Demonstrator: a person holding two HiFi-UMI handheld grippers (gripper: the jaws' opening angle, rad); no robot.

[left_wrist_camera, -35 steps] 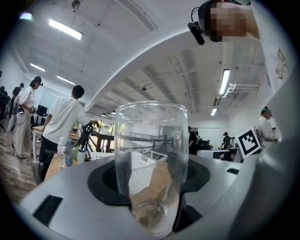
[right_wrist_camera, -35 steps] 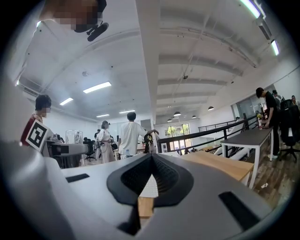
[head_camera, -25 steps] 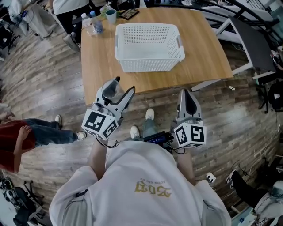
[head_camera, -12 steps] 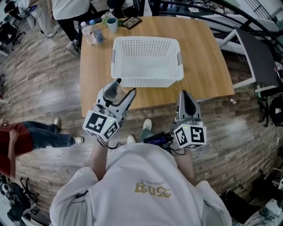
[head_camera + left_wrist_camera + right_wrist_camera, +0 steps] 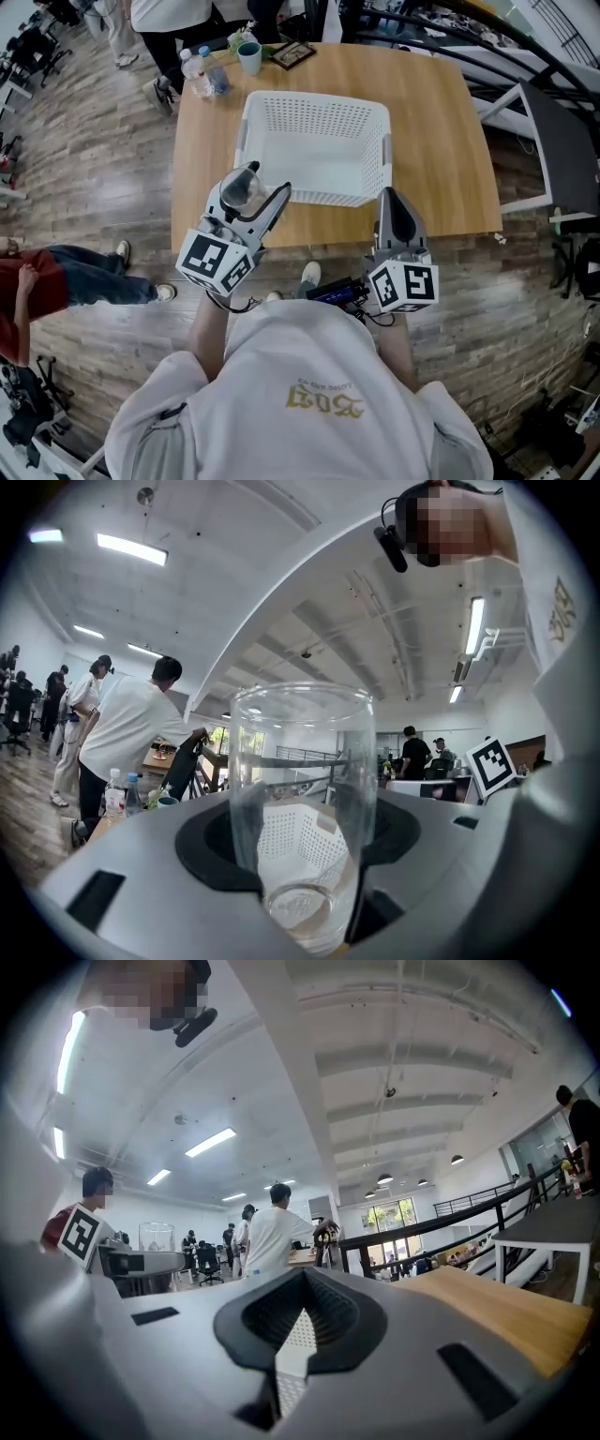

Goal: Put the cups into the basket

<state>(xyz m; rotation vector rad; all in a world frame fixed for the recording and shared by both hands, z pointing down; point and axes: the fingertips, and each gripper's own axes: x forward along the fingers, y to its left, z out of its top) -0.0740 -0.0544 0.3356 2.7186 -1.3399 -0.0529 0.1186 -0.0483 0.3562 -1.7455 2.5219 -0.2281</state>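
Note:
A clear glass cup (image 5: 239, 187) stands upright between the jaws of my left gripper (image 5: 253, 194), which is shut on it over the table's near edge. In the left gripper view the glass (image 5: 300, 799) fills the middle, with the white basket (image 5: 292, 834) showing through it. The perforated white basket (image 5: 314, 98) stands empty on the wooden table (image 5: 441, 141), just beyond both grippers. My right gripper (image 5: 392, 199) hangs at the basket's near right corner, jaws shut with nothing in them (image 5: 298, 1330). A teal cup (image 5: 249, 58) stands at the table's far left corner.
Two water bottles (image 5: 208, 73) and a small picture frame (image 5: 293, 54) lie beside the teal cup. People stand beyond the far edge; one in red sits on the floor at left (image 5: 33, 300). A grey ramp (image 5: 553, 122) runs along the right.
The table and basket have drawn nearer and now sit right under the gripper tips. Both grippers keep their pose, and the glass stays held.

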